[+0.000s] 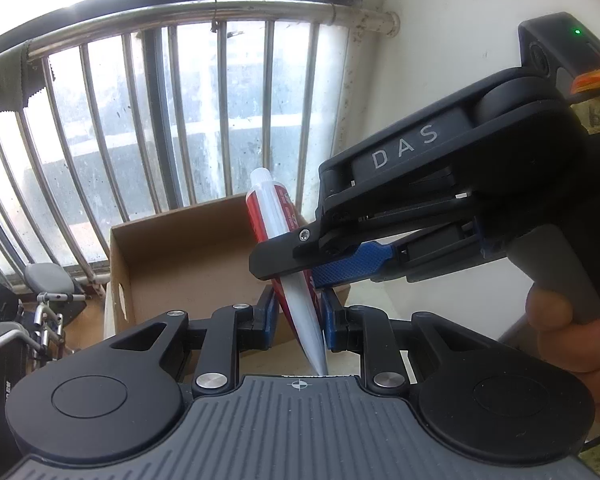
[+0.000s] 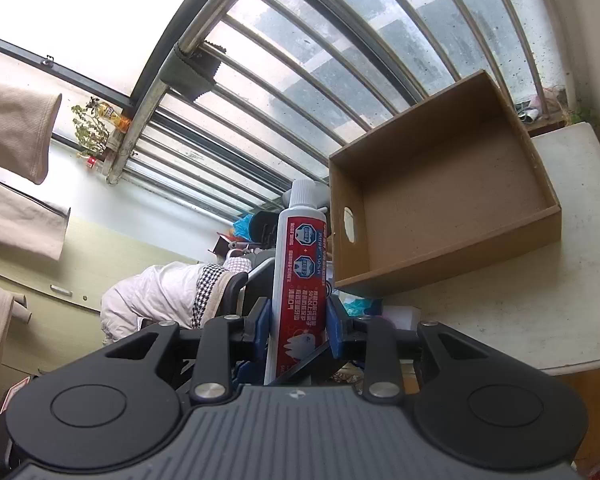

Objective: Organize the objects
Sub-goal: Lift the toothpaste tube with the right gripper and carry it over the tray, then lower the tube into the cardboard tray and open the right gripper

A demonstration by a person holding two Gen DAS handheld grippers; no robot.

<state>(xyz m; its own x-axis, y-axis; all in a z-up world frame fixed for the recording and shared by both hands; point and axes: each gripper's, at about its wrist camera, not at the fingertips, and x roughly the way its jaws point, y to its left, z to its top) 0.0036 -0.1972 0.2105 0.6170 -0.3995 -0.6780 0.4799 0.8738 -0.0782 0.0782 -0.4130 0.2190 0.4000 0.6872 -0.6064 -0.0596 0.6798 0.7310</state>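
Note:
A red and white toothpaste tube (image 1: 276,216) stands cap-up in the air in front of an open, empty cardboard box (image 1: 188,264). My left gripper (image 1: 300,312) is shut on the tube's flat lower end. My right gripper (image 1: 296,264) comes in from the right and is shut on the tube's middle. In the right wrist view the tube (image 2: 300,264) stands between my right gripper's (image 2: 298,328) blue pads, with the box (image 2: 440,208) to the right on a white table (image 2: 540,304).
A metal window railing (image 1: 180,120) runs behind the box, with a white wall (image 1: 440,100) at the right. Clutter and a bicycle-like frame (image 1: 48,320) lie low at the left. Clothes (image 2: 16,132) hang at the left of the right wrist view.

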